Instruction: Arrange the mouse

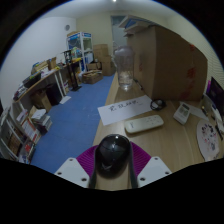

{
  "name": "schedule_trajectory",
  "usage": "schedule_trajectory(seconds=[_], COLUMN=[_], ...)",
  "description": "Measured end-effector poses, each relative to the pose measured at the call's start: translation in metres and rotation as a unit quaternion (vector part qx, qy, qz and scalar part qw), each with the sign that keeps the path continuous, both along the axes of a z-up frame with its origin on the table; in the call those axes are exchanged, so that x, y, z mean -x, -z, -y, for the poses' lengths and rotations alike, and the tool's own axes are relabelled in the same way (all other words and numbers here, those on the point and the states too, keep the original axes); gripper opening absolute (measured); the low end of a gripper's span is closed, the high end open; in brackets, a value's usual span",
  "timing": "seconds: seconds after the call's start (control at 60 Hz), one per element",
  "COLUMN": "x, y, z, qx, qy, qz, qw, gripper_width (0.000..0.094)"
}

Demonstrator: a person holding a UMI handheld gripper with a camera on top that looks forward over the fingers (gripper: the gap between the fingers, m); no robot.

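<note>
The black mouse (113, 153), light, rigid and likely slick-shelled, sits between the jaws of the gripper (113, 166), apparently clamped by its flanks above the worktop (165, 142), though contact is hard to confirm.

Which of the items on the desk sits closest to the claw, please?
The black mouse, which sits right between the claw fingers. The white remote-like device and the clear bottle lie farther beyond it.
</note>
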State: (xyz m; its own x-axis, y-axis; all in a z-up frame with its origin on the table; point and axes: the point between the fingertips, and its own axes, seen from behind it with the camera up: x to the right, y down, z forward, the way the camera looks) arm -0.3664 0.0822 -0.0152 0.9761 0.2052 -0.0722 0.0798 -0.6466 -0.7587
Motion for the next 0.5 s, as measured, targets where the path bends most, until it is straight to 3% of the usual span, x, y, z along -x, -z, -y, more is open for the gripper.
schedule_trajectory(seconds=[0.133,0.283,0.4,0.5], x=[-0.004,-0.039,-0.139,-0.255], y=[-0.019,-0.146,-0.235,-0.234], z=[0.019,0.026,0.007,-0.010], qx=[-0.003,-0.107,-0.185,-0.189], qy=[-0.033,-0.074,-0.054,-0.011], qz=[-0.006,-0.024,0.002,0.041], qw=[0.999,0.991,0.981,0.981], gripper_width=[0.0430,0.0429,0.0428,0.0423])
